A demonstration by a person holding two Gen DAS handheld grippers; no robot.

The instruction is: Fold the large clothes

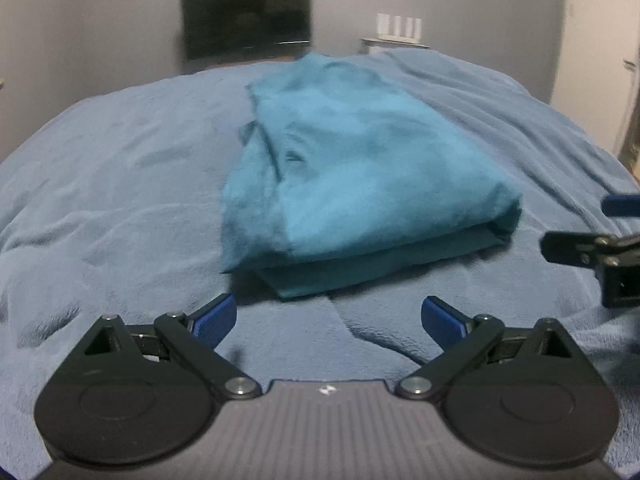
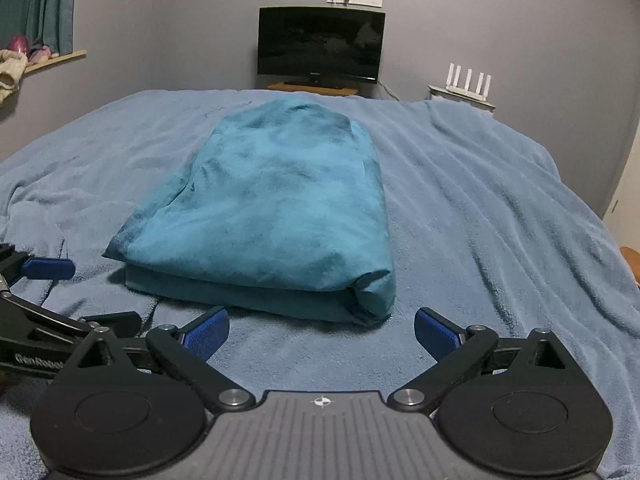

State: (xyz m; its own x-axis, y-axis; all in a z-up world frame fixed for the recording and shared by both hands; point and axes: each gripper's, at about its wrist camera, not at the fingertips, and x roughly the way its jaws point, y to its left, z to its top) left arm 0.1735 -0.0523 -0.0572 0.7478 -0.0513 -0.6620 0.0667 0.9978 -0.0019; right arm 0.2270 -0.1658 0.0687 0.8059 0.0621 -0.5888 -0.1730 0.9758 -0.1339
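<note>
Most of the folding looks done: the teal garment [image 2: 264, 216] lies in a layered bundle mid-bed, short of the near edge of the bed [image 2: 500, 220]. Both the left gripper [image 1: 328, 320] and the right gripper [image 2: 322, 330] have fingers spread, empty; perhaps a last fold remains.

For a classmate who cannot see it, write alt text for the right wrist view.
A folded teal garment lies on a bed's light blue blanket, just ahead of the open, empty right gripper. The left gripper shows at the left edge, and a dark monitor stands against the grey far wall.
</note>
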